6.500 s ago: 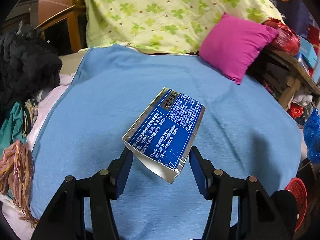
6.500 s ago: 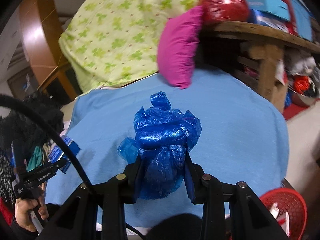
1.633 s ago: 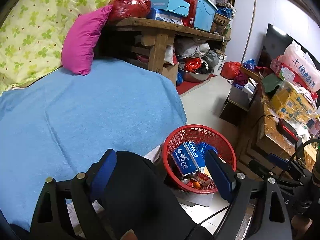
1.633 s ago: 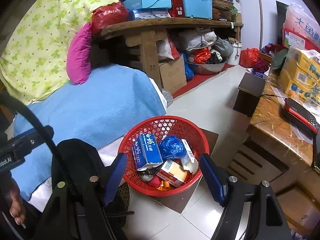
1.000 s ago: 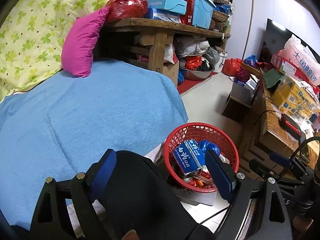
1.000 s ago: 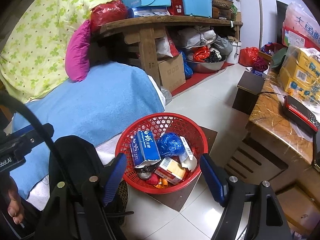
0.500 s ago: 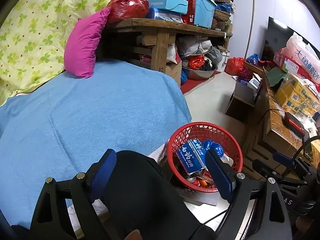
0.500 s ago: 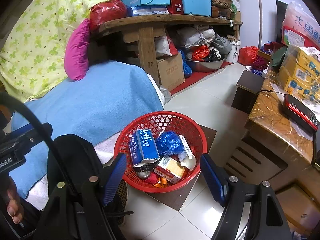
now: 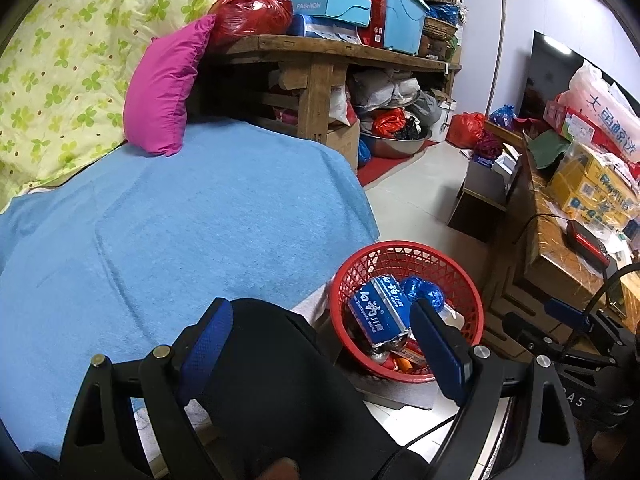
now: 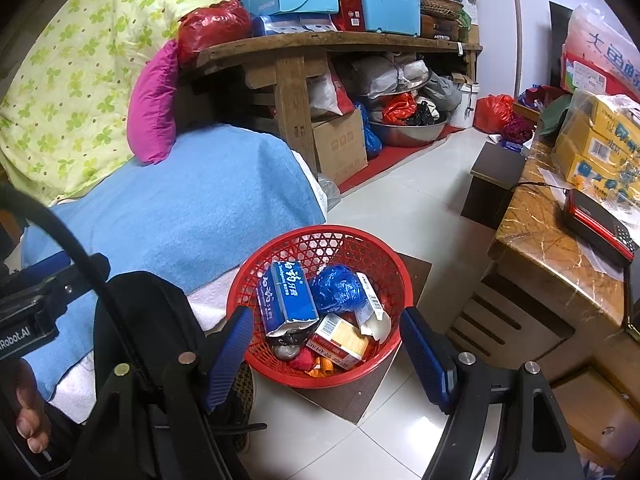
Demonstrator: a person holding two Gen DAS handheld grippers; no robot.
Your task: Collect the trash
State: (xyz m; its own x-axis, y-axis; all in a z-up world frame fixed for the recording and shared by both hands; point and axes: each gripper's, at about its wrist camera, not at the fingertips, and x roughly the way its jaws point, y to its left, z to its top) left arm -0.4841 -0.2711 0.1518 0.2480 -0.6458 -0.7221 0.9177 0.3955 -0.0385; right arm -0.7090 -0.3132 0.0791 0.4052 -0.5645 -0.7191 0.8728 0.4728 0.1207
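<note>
— Where's your round red plastic mesh basket [image 10: 320, 240]?
— On the floor, right of your bed's blue terry blanket [image 10: 192, 208].
— Inside it?
— Your blue-and-white carton [image 10: 286, 294], with the crumpled blue plastic bag [image 10: 338, 288] just right of it.

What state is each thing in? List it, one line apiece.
Left gripper: open, empty.
Right gripper: open, empty.
Red basket: upright on the floor, partly filled.
Blue carton: in the basket, torn open.
Blue plastic bag: crumpled, in the basket.
</note>
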